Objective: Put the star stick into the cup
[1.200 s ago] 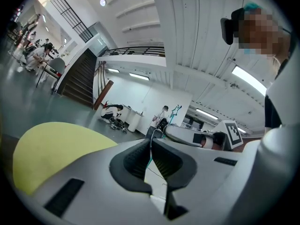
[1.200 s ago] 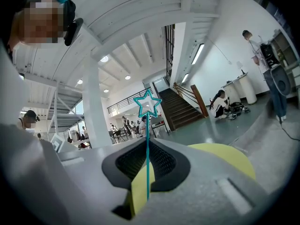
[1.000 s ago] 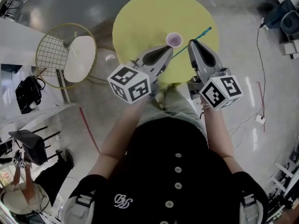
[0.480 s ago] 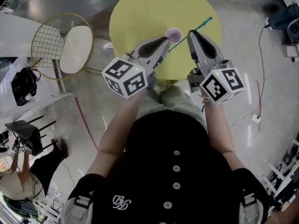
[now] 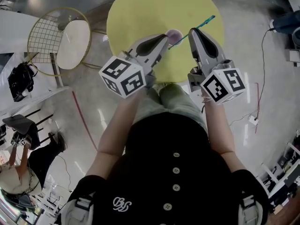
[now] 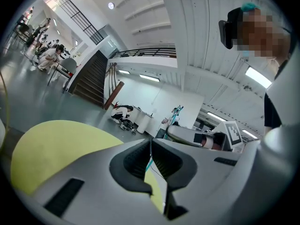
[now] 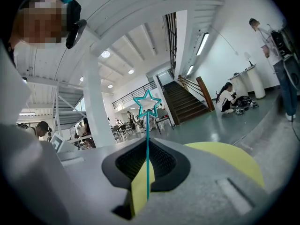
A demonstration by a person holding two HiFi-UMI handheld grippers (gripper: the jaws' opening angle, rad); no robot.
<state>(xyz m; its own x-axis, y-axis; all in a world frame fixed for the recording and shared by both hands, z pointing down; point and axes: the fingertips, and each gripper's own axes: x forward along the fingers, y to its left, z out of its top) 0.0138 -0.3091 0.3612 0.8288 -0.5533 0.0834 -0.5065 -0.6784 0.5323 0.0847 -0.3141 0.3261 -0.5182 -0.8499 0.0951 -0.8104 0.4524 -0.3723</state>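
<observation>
A small pale purple cup (image 5: 175, 33) stands near the front edge of the round yellow table (image 5: 140, 13). The teal star stick (image 5: 201, 23) slants from beside the cup up to the right. My right gripper (image 5: 192, 31) is shut on its shaft. In the right gripper view the shaft runs up between the pads of the right gripper (image 7: 148, 142) to the outlined star (image 7: 147, 103). My left gripper (image 5: 164, 37) sits just left of the cup. The left gripper (image 6: 151, 142) has its jaws closed together, and the stick's thin lower end (image 6: 149, 162) shows in the seam. The cup is hidden in both gripper views.
A gold wire chair with a white seat (image 5: 75, 43) stands left of the table, with a black bag (image 5: 18, 81) further left. A cable (image 5: 259, 74) trails over the floor on the right. A person (image 5: 18, 177) crouches at the lower left. My knees are below the table's front edge.
My left gripper has moved forward and up beside the cup, to the stick's lower end. The right gripper has kept its hold, and the stick has stayed at about the same slant.
</observation>
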